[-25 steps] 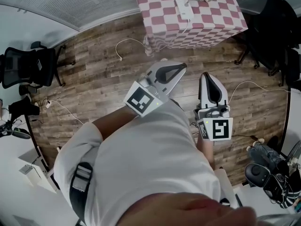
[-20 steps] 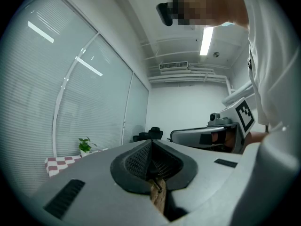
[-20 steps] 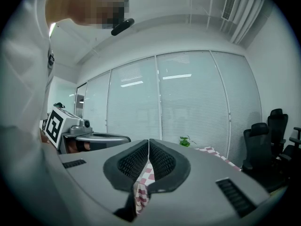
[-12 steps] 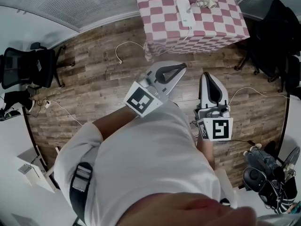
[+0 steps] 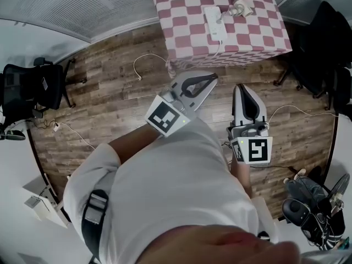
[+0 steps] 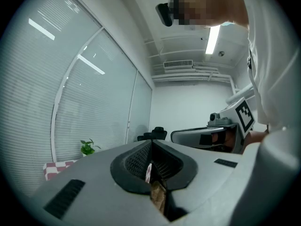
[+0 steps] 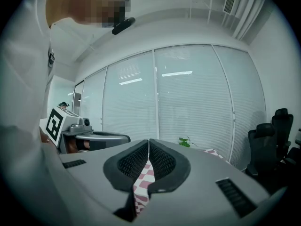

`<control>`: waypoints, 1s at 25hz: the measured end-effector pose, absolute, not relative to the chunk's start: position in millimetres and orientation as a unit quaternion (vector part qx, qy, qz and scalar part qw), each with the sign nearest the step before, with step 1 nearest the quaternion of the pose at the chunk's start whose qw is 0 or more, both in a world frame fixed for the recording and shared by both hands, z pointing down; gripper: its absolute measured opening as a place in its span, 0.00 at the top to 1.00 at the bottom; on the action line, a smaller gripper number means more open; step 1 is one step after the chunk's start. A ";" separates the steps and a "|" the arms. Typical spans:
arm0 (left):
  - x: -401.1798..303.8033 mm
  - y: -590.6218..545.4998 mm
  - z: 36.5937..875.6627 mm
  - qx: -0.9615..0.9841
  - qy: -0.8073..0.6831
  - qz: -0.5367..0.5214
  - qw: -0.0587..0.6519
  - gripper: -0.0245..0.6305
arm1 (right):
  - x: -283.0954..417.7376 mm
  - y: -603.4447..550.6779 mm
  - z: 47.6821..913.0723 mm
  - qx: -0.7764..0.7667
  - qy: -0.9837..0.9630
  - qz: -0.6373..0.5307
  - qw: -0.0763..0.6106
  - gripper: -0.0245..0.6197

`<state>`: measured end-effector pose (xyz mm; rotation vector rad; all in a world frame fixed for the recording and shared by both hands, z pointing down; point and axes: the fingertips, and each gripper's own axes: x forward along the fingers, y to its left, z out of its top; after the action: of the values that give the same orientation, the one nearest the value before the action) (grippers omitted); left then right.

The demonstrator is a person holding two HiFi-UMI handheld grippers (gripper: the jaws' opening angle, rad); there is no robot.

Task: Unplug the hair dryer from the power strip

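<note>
A table under a red-and-white checked cloth [image 5: 187, 32] stands at the top of the head view. On it lies a white power strip [image 5: 214, 22], with the small pale hair dryer [image 5: 240, 7] just to its right, its cord running to the strip. Both grippers are held level over the wooden floor, well short of the table. The left gripper [image 5: 213, 80] [image 6: 151, 142] is shut with nothing in it. The right gripper [image 5: 241, 88] [image 7: 149, 142] is also shut and empty; the checked cloth [image 7: 143, 182] shows through the gap behind its pads.
Black office chairs stand at the left [image 5: 30, 87] and right [image 5: 322, 43]. Loose cables [image 5: 148, 62] [image 5: 297, 108] lie on the floor. Dark gear [image 5: 308, 208] sits at the bottom right. A potted plant [image 7: 186, 141] stands by the blinds.
The table with the strip and dryer has slid down in the head view, nearer to both grippers. The chairs at the left have drifted back. Both grippers keep their pose and stay shut.
</note>
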<state>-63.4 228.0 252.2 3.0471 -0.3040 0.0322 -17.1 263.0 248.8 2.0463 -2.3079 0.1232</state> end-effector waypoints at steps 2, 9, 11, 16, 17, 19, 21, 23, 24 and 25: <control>-58.1 215.0 252.1 0.995 -0.097 0.012 0.037 0.91 | -12.2 248.9 248.7 0.663 -0.747 0.040 0.028 0.91; -41.3 161.2 252.3 0.995 -0.094 0.005 0.045 0.91 | 1.6 195.7 249.1 0.663 -0.747 0.041 0.036 0.91; -37.1 146.1 252.8 0.995 -0.092 0.004 0.046 0.91 | 6.1 181.0 249.6 0.665 -0.745 0.042 0.038 0.91; -25.6 111.3 255.6 0.996 -0.081 0.009 0.042 0.91 | 16.3 144.3 250.2 0.669 -0.741 0.041 0.043 0.91; -23.2 105.3 256.7 0.996 -0.079 0.010 0.042 0.91 | 18.0 137.9 250.9 0.669 -0.741 0.042 0.043 0.91; -18.8 92.4 258.9 0.996 -0.076 0.012 0.043 0.91 | 21.6 124.8 252.8 0.670 -0.739 0.045 0.044 0.91; -15.8 79.0 260.3 0.996 -0.075 0.012 0.045 0.91 | 24.4 111.5 254.5 0.671 -0.738 0.047 0.046 0.91; -14.6 67.2 261.8 0.996 -0.073 0.012 0.046 0.91 | 25.7 100.4 256.0 0.672 -0.737 0.047 0.047 0.91; -14.1 62.0 263.2 0.996 -0.072 0.014 0.046 0.91 | 26.3 95.5 257.1 0.672 -0.737 0.048 0.048 0.91; -13.5 57.1 265.0 0.996 -0.072 0.015 0.046 0.91 | 27.1 91.0 258.2 0.673 -0.737 0.048 0.048 0.91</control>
<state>-13.5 57.1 265.0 3.0407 -0.2201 0.0473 27.1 91.0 258.2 2.0504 -2.2462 0.1468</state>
